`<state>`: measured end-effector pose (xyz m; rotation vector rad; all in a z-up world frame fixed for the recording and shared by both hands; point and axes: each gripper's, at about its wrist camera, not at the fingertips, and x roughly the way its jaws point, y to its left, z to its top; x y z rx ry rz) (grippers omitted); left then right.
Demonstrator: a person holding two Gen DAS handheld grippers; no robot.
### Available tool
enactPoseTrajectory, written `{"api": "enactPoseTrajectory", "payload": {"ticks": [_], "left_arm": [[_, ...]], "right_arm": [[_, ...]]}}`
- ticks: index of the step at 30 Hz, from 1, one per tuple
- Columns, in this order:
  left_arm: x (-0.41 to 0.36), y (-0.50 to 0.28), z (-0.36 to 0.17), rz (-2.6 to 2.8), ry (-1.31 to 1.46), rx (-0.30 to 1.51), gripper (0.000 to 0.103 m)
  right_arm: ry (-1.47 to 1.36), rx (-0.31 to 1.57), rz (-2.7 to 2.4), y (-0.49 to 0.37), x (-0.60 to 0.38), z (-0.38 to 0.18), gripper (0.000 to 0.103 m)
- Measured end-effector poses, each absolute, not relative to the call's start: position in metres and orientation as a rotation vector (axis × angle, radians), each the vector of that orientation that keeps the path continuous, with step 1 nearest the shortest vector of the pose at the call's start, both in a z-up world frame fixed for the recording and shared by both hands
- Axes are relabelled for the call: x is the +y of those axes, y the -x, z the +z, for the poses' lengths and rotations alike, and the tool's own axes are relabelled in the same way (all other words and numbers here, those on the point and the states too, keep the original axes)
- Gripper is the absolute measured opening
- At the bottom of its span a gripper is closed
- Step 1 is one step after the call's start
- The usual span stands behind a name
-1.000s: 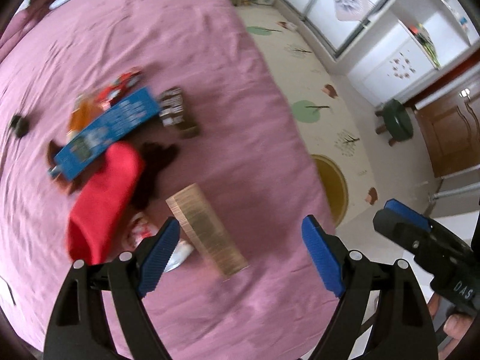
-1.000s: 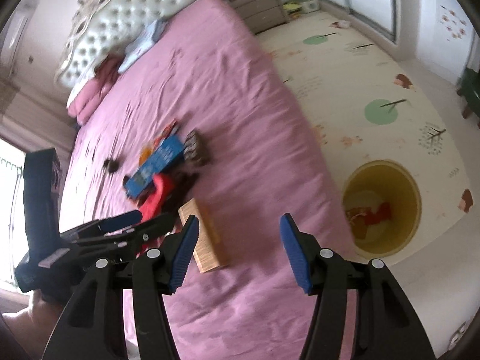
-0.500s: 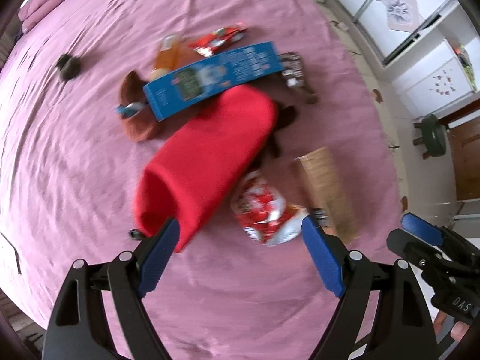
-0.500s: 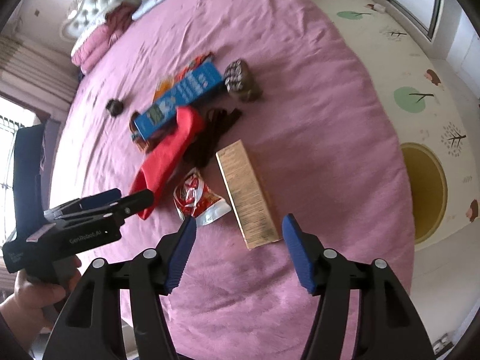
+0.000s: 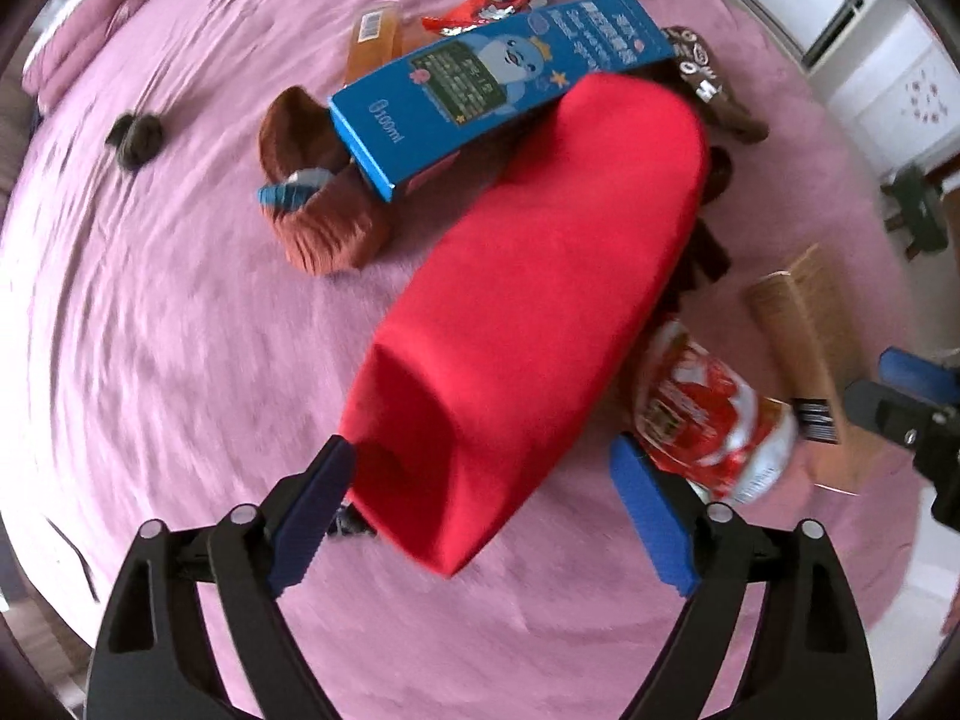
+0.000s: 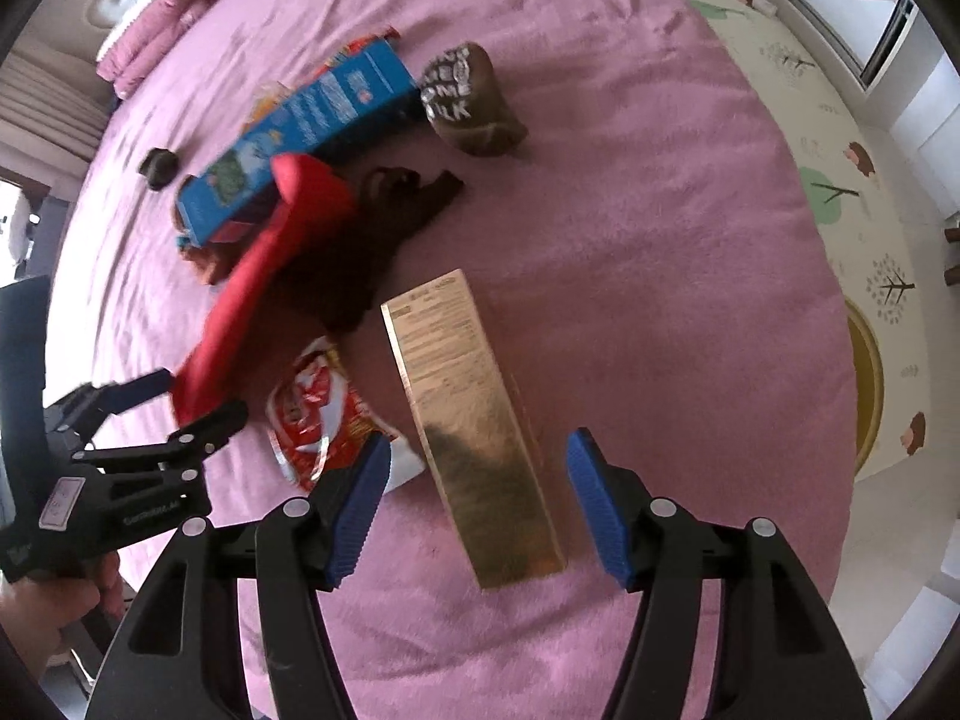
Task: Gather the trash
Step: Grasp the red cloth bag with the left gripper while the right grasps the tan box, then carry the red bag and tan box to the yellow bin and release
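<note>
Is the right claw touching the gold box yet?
Apart. In the right wrist view the right claw stands open astride the gold box, with pink bedspread showing between each blue pad and the box's sides.

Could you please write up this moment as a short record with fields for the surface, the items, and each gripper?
surface: pink bedspread
trash items: gold box; red-and-white wrapper; blue carton; orange packet
clothing: red sock; brown sock, partly under the blue carton
left gripper: open, straddling the open end of the red sock
right gripper: open, straddling the near end of the gold box
bin: yellow, on the floor mat, only its edge showing
</note>
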<state>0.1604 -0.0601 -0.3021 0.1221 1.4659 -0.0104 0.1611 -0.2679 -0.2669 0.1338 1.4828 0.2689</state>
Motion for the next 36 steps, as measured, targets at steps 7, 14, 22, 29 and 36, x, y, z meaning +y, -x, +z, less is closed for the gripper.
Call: {"api": "enactPoseTrajectory", "payload": {"ticks": [7, 14, 22, 29, 36], "left_arm": [[-0.049, -0.183, -0.326, -0.029, -0.162, 1.499, 0.088], [-0.022, -0.201, -0.329, -0.03, 0.014, 1.537, 0.059], [0.017, -0.192, -0.317, -0.033, 0.138, 1.557, 0.017], [0.015, -0.16, -0.284, -0.087, 0.271, 1.533, 0.014], [-0.006, -0.142, -0.238, -0.158, 0.302, 1.476, 0.014]], "right_arm": [[-0.125, 1.526, 0.27, -0.176, -0.259, -0.286, 0.061], [-0.115, 1.568, 0.271, -0.185, -0.256, -0.3, 0.042], [-0.149, 1.532, 0.256, -0.182, -0.263, -0.287, 0.039], [-0.162, 1.475, 0.242, -0.164, -0.267, -0.26, 0.039], [-0.235, 1.417, 0.248, -0.152, -0.291, -0.223, 0.039]]}}
